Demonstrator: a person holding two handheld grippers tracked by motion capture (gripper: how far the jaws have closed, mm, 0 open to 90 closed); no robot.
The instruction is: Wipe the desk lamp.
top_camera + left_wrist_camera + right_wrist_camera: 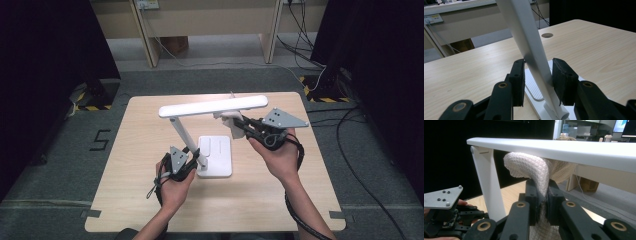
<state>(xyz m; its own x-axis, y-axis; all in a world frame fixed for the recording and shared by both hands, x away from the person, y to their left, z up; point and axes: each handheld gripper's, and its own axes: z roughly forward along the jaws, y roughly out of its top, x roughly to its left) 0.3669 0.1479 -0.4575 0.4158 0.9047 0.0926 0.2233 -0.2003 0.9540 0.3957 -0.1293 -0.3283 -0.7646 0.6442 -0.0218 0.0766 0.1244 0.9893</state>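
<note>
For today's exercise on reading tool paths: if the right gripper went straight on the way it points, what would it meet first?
Probably the underside of the lamp head: the right gripper, shut on the white cloth, points up at it, though depth is unclear.

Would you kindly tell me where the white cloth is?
High view: the white cloth is right of centre, pinched in the right gripper, under the lamp head.

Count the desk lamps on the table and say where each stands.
1. A white desk lamp stands mid-table; the left gripper clamps its stem, and the right gripper presses a white cloth under its head.
</note>
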